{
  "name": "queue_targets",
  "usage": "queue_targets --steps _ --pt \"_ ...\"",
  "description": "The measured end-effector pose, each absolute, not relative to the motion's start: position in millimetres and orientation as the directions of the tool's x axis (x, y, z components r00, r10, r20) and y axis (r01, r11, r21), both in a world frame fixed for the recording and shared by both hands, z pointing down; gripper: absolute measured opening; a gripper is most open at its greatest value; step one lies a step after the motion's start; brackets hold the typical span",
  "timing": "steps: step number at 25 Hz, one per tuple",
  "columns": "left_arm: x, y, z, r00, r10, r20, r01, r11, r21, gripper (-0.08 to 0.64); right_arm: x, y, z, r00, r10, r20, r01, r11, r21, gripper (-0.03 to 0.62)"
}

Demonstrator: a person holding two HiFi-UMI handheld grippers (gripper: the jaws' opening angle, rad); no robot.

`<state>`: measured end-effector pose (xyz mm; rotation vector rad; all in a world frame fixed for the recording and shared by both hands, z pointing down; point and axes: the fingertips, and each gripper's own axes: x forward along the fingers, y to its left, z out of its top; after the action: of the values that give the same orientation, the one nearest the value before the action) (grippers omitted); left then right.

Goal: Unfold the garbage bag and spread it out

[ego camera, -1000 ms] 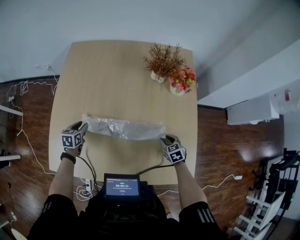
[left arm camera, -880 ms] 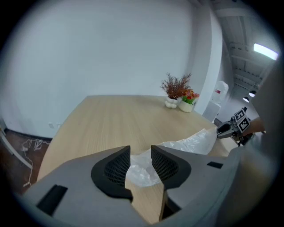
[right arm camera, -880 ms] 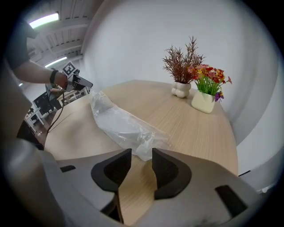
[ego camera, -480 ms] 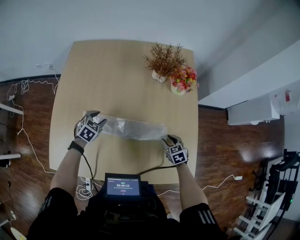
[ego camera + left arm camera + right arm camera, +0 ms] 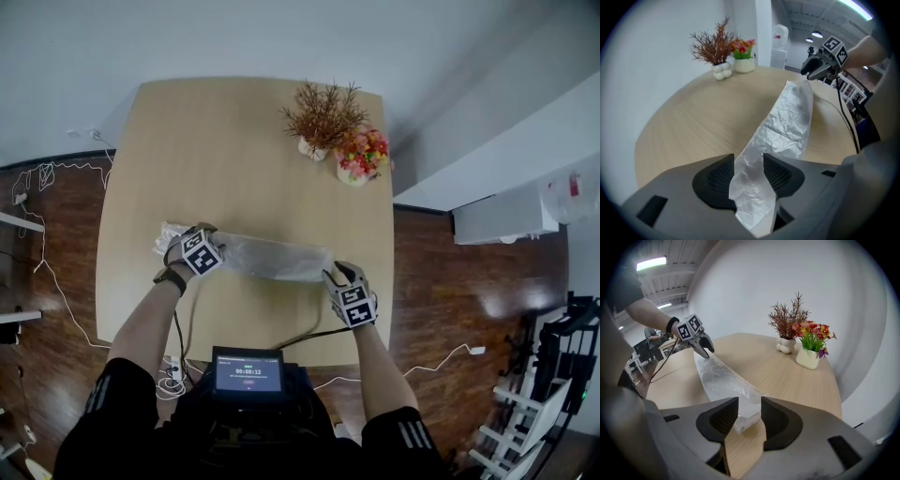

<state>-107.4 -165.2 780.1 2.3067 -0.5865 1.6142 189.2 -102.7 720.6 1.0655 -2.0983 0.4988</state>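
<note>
A translucent garbage bag (image 5: 272,258), still a long folded strip, lies across the near half of the wooden table (image 5: 234,150). My left gripper (image 5: 221,247) hovers over the strip's left part and points along it. Its jaws stand apart with the plastic (image 5: 787,122) running between them (image 5: 748,161), and a short end of the bag sticks out behind it. My right gripper (image 5: 334,277) is open at the strip's right end. That end (image 5: 724,378) lies flat on the wood in the gap of its jaws (image 5: 750,411), not pinched.
A vase of dried brown twigs (image 5: 323,117) and a pot of colourful flowers (image 5: 361,155) stand at the table's far right. A small screen (image 5: 248,372) sits at the person's waist. Cables (image 5: 37,178) trail over the dark floor at the left.
My left gripper has moved right from the bag's left end to a spot over the strip, leaving that end behind it. The right gripper has barely moved.
</note>
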Motion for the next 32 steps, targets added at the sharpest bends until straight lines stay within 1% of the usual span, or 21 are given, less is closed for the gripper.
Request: queue_targets --steps 4,8,11,15,18,21,24,32 --pt "-105.9 -165.0 793.8 0.284 -0.142 0.948 -0.471 -0.882 0.009 0.178 186.1 -110.3 715.4 -0.406 -0.544 0.734 -0.809 0.588 -0.011 0.176" --pt "-103.0 -162.2 796.1 0.291 -0.125 0.949 -0.464 -0.886 0.026 0.141 183.1 -114.7 712.9 -0.413 -0.550 0.726 -0.808 0.589 -0.013 0.176" --pt "-99.4 -158.4 796.4 0.302 -0.107 0.947 -0.457 -0.888 0.046 0.098 179.4 -116.5 711.7 -0.422 -0.550 0.721 -0.805 0.593 -0.018 0.176" --pt "-94.9 -150.6 795.9 0.327 -0.084 0.941 -0.456 -0.886 0.079 0.020 174.5 -118.5 709.3 -0.428 -0.556 0.713 -0.802 0.597 -0.017 0.176" --pt "-92.9 -148.6 796.0 0.322 -0.094 0.942 -0.442 -0.895 0.062 0.000 171.7 -120.2 706.8 -0.433 -0.557 0.709 -0.799 0.602 -0.015 0.176" --pt "-94.6 -146.7 797.3 0.314 -0.123 0.941 -0.430 -0.903 0.025 0.000 167.1 -123.1 704.4 -0.442 -0.558 0.703 -0.792 0.610 -0.014 0.176" --pt "-94.0 -147.3 786.0 0.323 -0.178 0.930 -0.434 -0.901 -0.021 0.000 161.3 -128.8 698.2 -0.459 -0.558 0.691 -0.782 0.623 -0.016 0.176" --pt "-93.7 -151.6 734.6 0.406 -0.352 0.843 -0.420 -0.891 -0.169 0.000 125.8 -150.1 676.2 -0.531 -0.533 0.658 -0.716 0.698 -0.012 0.176"
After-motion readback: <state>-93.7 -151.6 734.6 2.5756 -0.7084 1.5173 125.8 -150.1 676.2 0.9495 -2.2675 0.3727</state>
